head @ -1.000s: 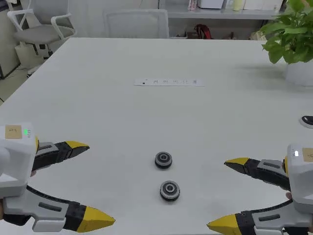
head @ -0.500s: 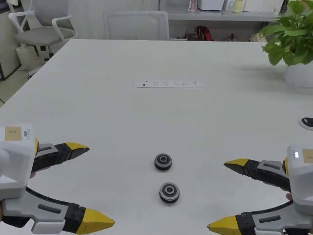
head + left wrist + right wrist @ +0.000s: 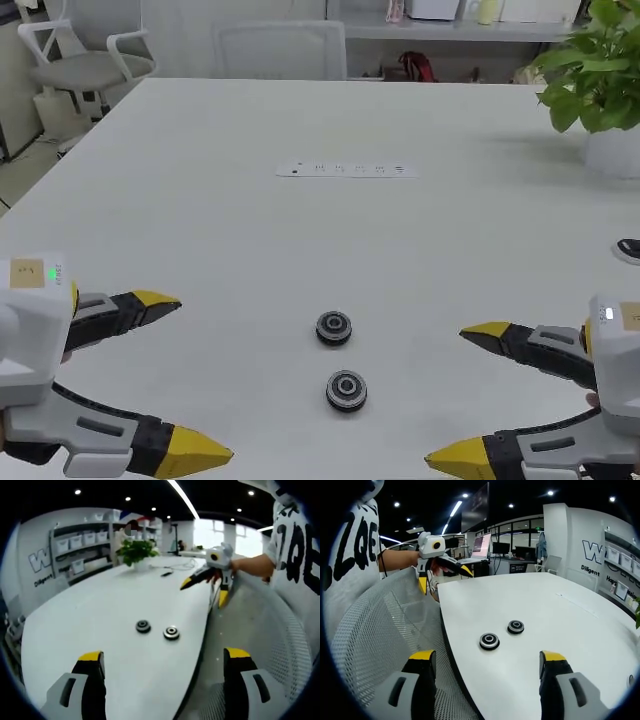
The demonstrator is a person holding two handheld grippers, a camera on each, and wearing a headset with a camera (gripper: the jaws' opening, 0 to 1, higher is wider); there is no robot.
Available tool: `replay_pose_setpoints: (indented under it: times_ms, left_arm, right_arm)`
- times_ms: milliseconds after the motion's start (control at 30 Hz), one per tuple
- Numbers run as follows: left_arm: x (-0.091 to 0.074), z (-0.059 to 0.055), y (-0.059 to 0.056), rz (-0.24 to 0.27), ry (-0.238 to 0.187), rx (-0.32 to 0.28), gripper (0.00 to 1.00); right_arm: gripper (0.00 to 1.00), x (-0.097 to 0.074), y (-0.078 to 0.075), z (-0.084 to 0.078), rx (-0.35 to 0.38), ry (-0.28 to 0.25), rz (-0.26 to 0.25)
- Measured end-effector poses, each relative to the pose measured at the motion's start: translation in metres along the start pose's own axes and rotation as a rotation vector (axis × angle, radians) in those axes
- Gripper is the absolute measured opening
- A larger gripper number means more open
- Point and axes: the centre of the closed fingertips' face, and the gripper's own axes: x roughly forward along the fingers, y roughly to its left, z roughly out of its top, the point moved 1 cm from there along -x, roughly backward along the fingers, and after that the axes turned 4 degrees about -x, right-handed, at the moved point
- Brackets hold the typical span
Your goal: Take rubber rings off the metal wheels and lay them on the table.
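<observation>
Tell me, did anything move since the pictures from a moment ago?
Nothing has visibly moved, and nothing was picked up or let go. The left gripper and the right gripper are open as before, one on each side, holding nothing. The farther wheel and the nearer wheel lie in the same spots on the table, untouched.

Bright, even ceiling light (fisheye edges bend), soft shadows.

On the table (image 3: 200, 220), far wheel (image 3: 334, 328) lies behind near wheel (image 3: 347, 390) (power strip (image 3: 347, 169) beyond).
</observation>
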Motion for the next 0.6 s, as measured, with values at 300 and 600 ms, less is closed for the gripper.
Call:
replay_pose_setpoints:
  times_ms: [300, 600]
  left_arm:
    - [-0.0005, -0.0021, 0.0021, 0.004, 0.002, -0.002, 1.0]
    - [-0.0011, -0.0026, 0.0033, 0.007, 0.001, -0.009, 1.0]
  right_arm:
    - [0.81, 0.0012, -0.0013, -0.0003, 0.0, 0.004, 0.002]
    - [0.8, 0.0022, -0.0036, -0.0009, -0.001, 0.001, 0.005]
